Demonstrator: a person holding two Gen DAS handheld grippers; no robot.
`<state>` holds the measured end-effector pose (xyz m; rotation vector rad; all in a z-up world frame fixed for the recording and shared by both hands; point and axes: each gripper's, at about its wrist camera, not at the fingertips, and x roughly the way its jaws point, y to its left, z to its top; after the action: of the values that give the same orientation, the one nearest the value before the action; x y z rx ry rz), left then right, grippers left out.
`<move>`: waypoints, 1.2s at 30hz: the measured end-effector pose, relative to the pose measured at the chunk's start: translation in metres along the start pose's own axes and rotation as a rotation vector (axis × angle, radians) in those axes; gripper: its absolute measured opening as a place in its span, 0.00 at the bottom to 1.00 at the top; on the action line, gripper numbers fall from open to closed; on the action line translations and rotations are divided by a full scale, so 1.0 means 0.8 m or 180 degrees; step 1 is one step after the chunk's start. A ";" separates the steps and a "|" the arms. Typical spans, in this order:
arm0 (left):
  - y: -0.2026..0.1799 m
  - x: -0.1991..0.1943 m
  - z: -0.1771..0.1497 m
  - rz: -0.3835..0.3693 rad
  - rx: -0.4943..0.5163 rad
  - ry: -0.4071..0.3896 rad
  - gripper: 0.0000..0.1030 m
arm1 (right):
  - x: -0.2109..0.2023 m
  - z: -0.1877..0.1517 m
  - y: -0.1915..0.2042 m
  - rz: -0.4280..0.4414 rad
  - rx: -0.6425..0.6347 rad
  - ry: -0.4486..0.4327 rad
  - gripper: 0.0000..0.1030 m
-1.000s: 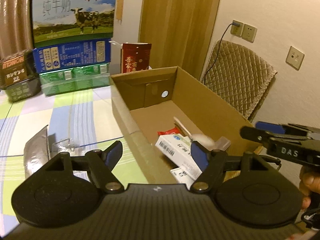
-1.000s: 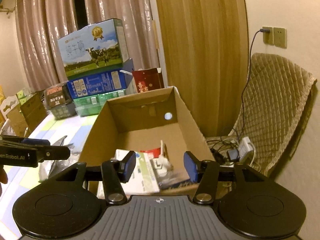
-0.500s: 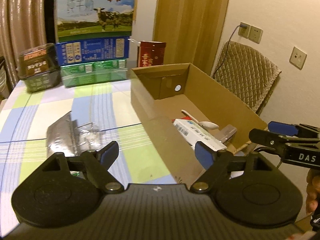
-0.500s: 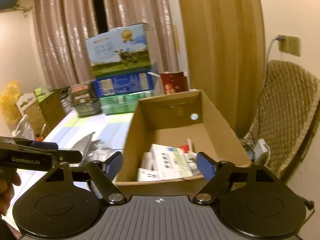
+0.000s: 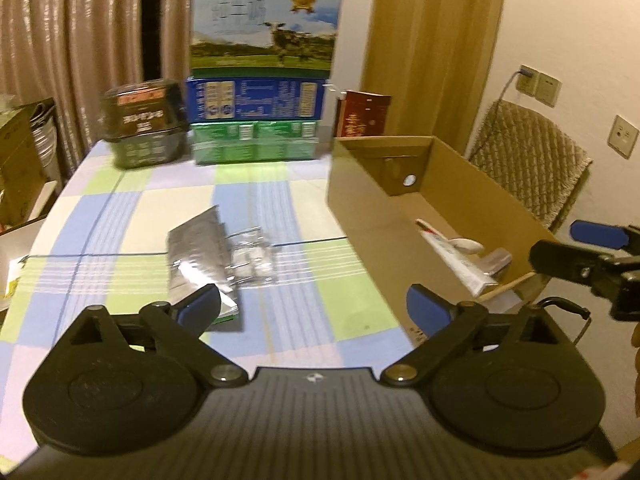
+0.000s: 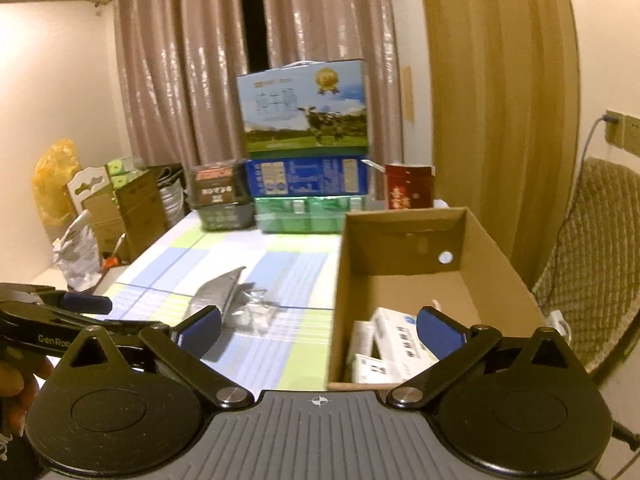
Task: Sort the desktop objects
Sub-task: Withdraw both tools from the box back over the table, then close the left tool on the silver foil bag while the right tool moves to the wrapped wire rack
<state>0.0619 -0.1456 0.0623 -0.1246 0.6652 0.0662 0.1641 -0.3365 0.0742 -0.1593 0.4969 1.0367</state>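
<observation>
Both your left claw (image 5: 312,306) and right claw (image 6: 318,328) have just been opening and gape wide, empty, because the cardboard box (image 5: 472,184) on the right holds the sorted packets while the silver pouch (image 5: 200,256) waits mid-table (image 5: 120,208).

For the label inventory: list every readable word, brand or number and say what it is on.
"GenRo", cut off: on the left gripper body.
Milk carton: print too blurred.
Blue box, red box, dark box: unreadable.
White boxes in the cardboard box: unreadable.
</observation>
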 end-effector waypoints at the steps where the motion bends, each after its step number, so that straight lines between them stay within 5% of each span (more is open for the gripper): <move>1: 0.006 -0.002 -0.002 0.0022 -0.0019 0.0002 0.95 | 0.002 0.001 0.005 0.0014 -0.0011 -0.0002 0.98; 17: 0.118 -0.011 -0.016 0.0453 -0.0252 0.0036 0.99 | 0.060 0.003 0.081 0.0338 -0.0154 0.0037 0.98; 36: 0.186 0.093 -0.031 0.0485 -0.0253 0.0327 0.99 | 0.208 -0.022 0.106 0.0214 -0.0304 0.0370 0.98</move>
<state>0.0903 0.0000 -0.0171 -0.1545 0.7742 0.2343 0.1543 -0.1692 -0.0098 -0.2904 0.5613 1.1219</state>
